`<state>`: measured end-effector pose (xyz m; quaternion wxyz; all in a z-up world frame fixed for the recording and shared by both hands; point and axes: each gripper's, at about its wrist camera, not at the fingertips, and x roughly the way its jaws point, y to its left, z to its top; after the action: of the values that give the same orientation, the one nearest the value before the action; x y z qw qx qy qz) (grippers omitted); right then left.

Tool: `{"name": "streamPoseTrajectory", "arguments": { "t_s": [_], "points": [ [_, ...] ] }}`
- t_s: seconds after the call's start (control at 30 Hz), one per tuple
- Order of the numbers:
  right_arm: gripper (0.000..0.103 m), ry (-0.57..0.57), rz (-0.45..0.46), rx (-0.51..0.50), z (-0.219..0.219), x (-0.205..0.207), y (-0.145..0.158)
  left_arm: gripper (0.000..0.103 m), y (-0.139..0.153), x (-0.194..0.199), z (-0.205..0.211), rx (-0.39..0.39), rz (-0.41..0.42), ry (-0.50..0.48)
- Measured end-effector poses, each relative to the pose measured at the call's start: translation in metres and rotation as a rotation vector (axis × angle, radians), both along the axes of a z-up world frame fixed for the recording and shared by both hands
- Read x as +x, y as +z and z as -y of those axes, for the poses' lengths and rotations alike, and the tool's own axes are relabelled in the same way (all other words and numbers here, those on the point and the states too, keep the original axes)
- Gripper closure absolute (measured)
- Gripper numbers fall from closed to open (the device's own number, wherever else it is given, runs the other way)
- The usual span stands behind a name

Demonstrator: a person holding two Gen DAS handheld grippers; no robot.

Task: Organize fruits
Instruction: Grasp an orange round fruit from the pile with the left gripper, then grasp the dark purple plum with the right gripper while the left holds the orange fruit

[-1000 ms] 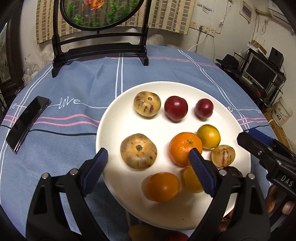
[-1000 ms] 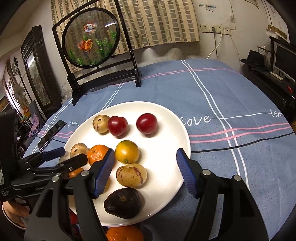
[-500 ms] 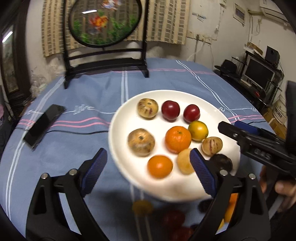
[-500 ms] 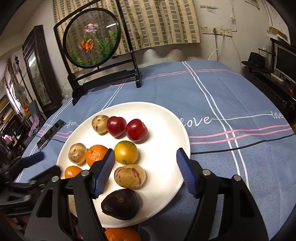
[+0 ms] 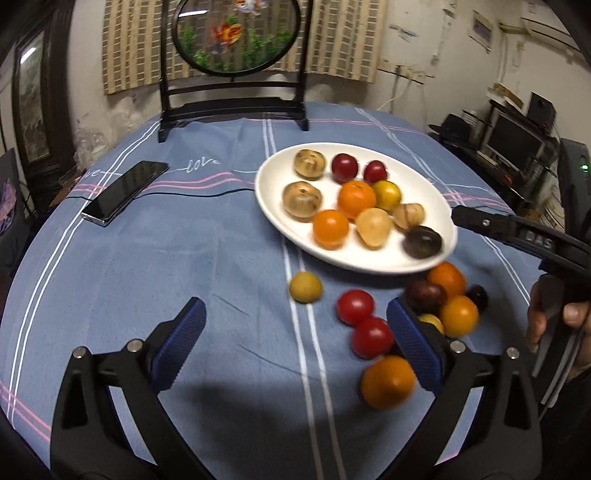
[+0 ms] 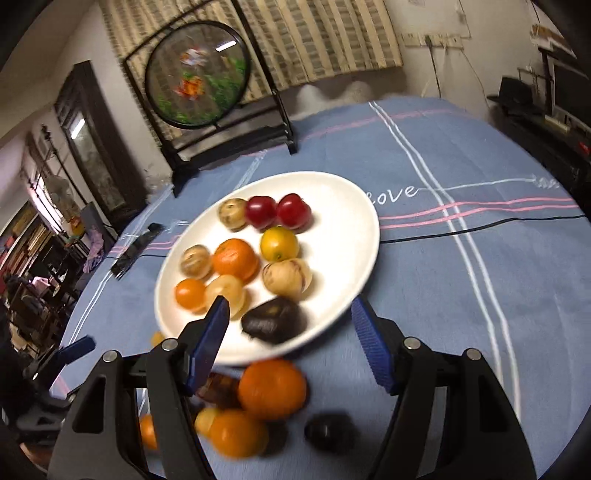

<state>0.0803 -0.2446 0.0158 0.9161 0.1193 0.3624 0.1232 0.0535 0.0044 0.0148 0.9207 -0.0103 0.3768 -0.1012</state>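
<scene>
— What do the tongs hold?
— Nothing. The left tongs (image 5: 295, 347) and right tongs (image 6: 291, 343) are both wide apart.
— Where is the fruit?
— Some loose fruit (image 5: 386, 382) lies close on the counter (image 5: 184, 258). Farther back, more sits on the white plate (image 6: 354, 236).

Left wrist view: looks forward and down along the left tool (image 5: 295, 343) from above the near part of the table (image 5: 207, 258), facing the round screen (image 5: 236, 35) at the far edge; white plate (image 5: 269, 206) right of centre.
Right wrist view: looks along the right tool (image 6: 290, 345), closer to the plate (image 6: 354, 236), angled leftward.
Shared: plate, screen (image 6: 197, 74), phone (image 5: 123, 192), loose fruit (image 6: 271, 389) by the near rim.
</scene>
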Motion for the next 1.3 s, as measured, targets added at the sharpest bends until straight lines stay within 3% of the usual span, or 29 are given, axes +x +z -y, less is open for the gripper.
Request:
{"name": "streamPoseTrajectory", "arguments": {
  "t_s": [0.13, 0.43, 0.77, 0.83, 0.93, 1.07, 1.17, 1.3],
  "points": [
    [0.034, -0.007, 0.049, -0.038, 0.005, -0.028, 0.012, 0.003, 0.0, -0.015, 0.009, -0.011, 0.01, -0.056],
    [0.034, -0.02, 0.013, -0.01, 0.022, -0.056, 0.001, 0.003, -0.016, -0.033, 0.033, 0.017, -0.048, -0.146],
    [0.034, -0.019, -0.043, -0.135, 0.016, -0.068, -0.017, 0.004, -0.039, -0.028, 0.046, 0.074, -0.101, -0.154],
    [0.034, -0.029, -0.069, -0.172, 0.015, -0.067, -0.022, 0.008, -0.042, -0.027, 0.048, 0.076, -0.113, -0.162],
    [0.034, -0.019, -0.099, -0.214, 0.011, -0.067, -0.029, 0.028, -0.047, -0.024, 0.048, 0.05, -0.154, -0.178],
    [0.034, 0.012, -0.127, -0.239, 0.004, -0.064, -0.035, 0.044, -0.048, -0.025, 0.049, 0.082, -0.135, -0.173],
    [0.034, 0.025, -0.138, -0.256, -0.003, -0.061, -0.038, 0.061, -0.046, -0.028, 0.048, 0.061, -0.131, -0.197],
    [0.034, 0.032, -0.14, -0.272, -0.01, -0.056, -0.04, 0.065, -0.045, -0.032, 0.05, 0.065, -0.124, -0.217]
  ]
}}
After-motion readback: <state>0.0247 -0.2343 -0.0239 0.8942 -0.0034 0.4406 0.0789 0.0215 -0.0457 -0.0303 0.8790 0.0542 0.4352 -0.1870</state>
